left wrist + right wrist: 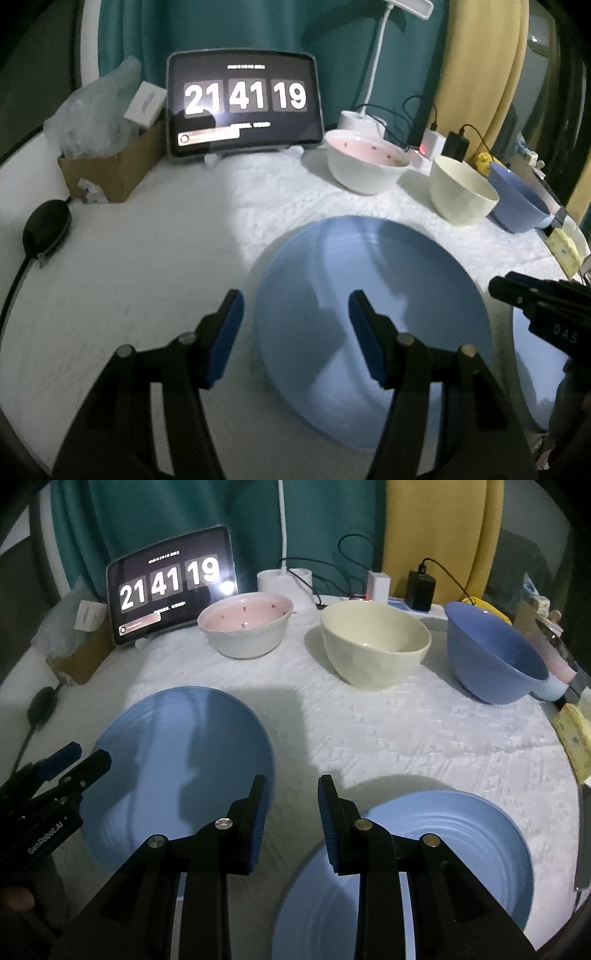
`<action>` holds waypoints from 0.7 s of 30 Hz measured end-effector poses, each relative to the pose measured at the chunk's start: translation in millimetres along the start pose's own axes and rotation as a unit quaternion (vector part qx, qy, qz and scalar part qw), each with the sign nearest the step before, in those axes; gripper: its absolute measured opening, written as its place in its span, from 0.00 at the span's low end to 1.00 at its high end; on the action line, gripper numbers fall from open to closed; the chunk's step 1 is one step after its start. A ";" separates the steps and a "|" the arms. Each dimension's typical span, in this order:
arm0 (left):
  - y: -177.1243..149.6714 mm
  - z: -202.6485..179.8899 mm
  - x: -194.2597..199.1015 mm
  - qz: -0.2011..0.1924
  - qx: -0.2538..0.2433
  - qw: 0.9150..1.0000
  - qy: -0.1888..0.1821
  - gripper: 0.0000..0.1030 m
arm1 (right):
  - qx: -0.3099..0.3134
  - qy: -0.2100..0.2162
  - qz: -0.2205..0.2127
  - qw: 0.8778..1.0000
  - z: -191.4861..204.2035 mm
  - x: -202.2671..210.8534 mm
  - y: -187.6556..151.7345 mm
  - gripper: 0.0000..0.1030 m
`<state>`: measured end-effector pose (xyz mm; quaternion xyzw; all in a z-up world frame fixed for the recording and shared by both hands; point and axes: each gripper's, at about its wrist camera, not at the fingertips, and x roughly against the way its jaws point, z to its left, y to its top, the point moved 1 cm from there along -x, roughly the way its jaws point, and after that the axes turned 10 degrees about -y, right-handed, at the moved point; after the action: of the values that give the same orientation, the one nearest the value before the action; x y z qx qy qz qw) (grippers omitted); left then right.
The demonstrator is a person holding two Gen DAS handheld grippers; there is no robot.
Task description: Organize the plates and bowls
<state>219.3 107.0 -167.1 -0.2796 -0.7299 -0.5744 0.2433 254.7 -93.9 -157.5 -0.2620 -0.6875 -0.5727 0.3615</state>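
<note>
Two blue plates lie on the white cloth. The left plate (369,314) (177,768) is under my open, empty left gripper (295,325), whose fingers straddle its left rim. The right plate (424,867) (535,369) lies under my right gripper (291,812), which is open, empty and hovers between the two plates. At the back stand a pink-lined white bowl (245,627) (365,162), a cream bowl (373,642) (461,192) and a blue bowl (491,653) (517,199). The right gripper also shows in the left wrist view (539,306), the left in the right wrist view (74,760).
A tablet clock (243,103) (170,583) stands at the back, with a cardboard box (110,170) to its left. A lamp base (284,579), chargers and cables (417,587) sit behind the bowls. A black pouch (46,225) lies at the left edge, a yellow sponge (572,738) at the right edge.
</note>
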 end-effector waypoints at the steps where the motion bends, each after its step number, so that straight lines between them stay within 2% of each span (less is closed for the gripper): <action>1: 0.2 0.6 -1.4 0.002 0.001 1.000 0.000 0.59 | 0.001 0.001 0.001 1.000 1.1 -1.8 1.0 0.29; 21: -4.5 10.7 -29.5 0.053 0.008 0.999 0.008 0.59 | 0.011 0.027 0.035 0.999 15.4 -31.2 5.0 0.29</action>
<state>237.3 112.7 -192.6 -0.3113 -0.7164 -0.5571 0.2820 274.4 -76.2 -180.7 -0.2662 -0.6746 -0.5586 0.4025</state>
